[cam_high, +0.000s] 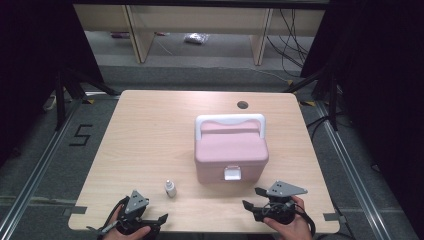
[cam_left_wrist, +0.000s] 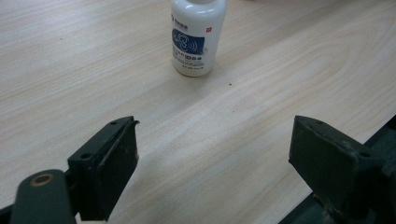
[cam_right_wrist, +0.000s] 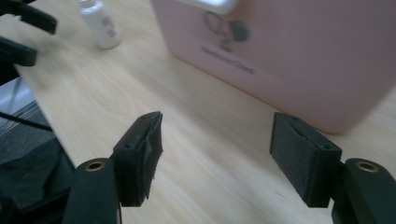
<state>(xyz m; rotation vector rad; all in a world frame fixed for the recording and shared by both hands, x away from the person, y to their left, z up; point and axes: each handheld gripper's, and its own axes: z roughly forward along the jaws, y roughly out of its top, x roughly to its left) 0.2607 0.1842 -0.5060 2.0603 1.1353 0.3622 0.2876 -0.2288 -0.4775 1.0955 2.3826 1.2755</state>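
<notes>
Presently, a small white bottle (cam_left_wrist: 198, 35) stands upright on the table (cam_high: 150, 130), long axis vertical, cap up, near the front edge and left of a pink box (cam_high: 231, 152). Its blue label faces the left claw (cam_left_wrist: 212, 154); the print is too small to read. The box front carries dark lettering, blurred beyond reading. The left claw is open and empty, just short of the bottle. The right claw (cam_right_wrist: 217, 154) is open, empty, before the box.
</notes>
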